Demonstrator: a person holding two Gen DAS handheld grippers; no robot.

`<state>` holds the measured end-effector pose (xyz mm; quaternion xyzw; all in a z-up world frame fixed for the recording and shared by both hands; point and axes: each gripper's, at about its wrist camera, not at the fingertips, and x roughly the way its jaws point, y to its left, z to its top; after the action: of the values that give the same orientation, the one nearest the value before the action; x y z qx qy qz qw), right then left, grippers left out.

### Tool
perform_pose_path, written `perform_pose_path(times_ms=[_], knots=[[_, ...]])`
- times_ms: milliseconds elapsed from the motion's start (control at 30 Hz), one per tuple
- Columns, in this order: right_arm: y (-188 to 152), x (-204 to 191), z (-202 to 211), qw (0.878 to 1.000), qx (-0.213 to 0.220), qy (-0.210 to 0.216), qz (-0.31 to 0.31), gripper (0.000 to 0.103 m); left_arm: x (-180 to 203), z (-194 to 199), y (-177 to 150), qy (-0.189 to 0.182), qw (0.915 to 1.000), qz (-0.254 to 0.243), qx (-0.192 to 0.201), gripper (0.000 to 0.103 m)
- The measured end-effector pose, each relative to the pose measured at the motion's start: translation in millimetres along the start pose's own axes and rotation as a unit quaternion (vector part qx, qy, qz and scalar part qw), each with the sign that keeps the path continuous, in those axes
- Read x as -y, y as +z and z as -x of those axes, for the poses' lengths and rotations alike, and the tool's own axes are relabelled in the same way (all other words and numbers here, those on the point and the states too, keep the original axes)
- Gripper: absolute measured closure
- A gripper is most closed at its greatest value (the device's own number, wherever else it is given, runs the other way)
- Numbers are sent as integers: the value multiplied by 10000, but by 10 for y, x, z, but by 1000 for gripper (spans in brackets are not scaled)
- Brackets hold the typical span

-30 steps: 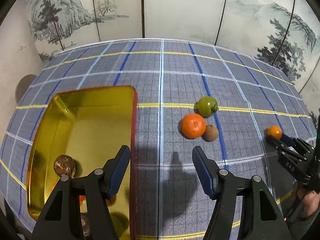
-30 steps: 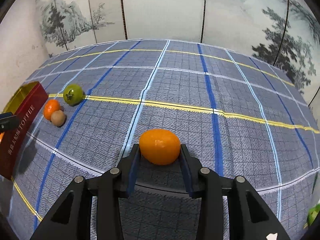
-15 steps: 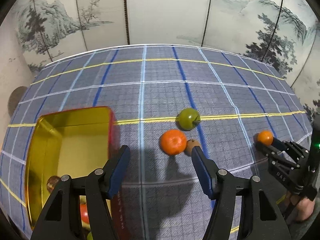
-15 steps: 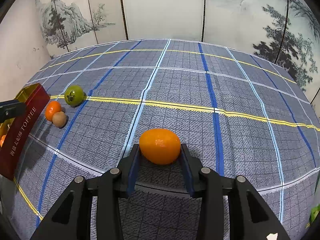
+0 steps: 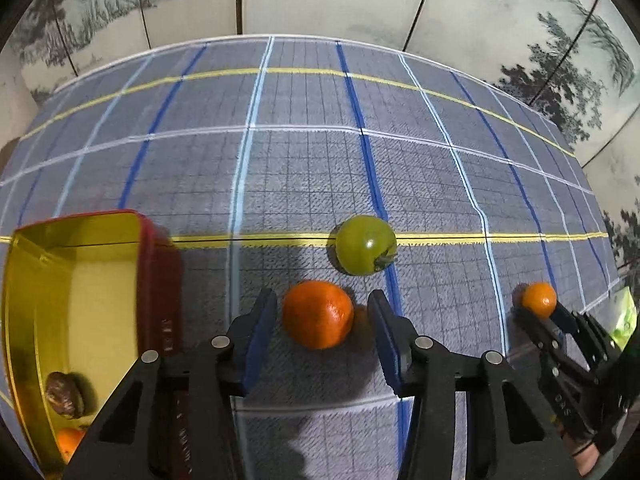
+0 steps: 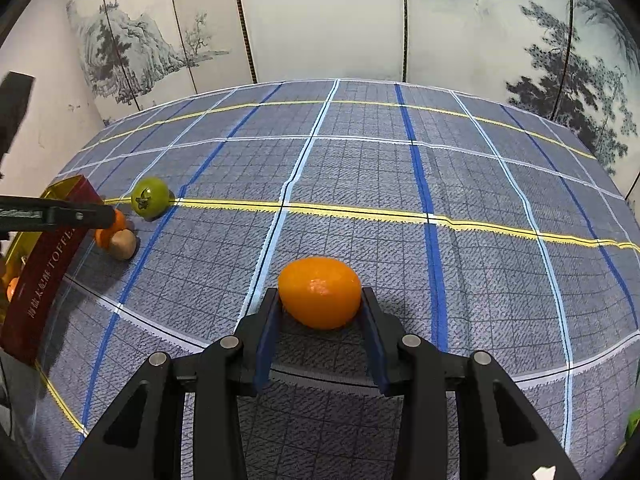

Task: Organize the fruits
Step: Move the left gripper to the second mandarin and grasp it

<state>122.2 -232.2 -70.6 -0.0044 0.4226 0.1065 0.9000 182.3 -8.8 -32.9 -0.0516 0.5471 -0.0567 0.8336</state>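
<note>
The left tool points down at the checked table with its jaws closing around an orange. The orange sits between the blue pads, with a gap still showing on each side, so nothing is gripped yet. Just beyond it lies a green fruit.

Only the left wrist view looks into the tin at the left: its gold inside holds a dark brown fruit and part of an orange one near the bottom edge. This view also shows the right tool from the side, far right, with a small orange fruit at its tips.

The right wrist view shows that grip close up: the right tool is clamped on a kumquat. It alone reveals a small brown fruit touching the orange, which the left view mostly hides, and the tin's red side printed "TOFFEE".
</note>
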Motion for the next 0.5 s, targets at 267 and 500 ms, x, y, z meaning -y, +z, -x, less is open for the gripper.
perform_pose_path(times_ms=[267,500], knots=[[7,28,-6,10000,5,50,-49,65,-23,-41,-29,45,10000,28,18,66],[7,7,-15,10000,-7,-17,13,65,-36,83,-170,9,9999,48,114,67]])
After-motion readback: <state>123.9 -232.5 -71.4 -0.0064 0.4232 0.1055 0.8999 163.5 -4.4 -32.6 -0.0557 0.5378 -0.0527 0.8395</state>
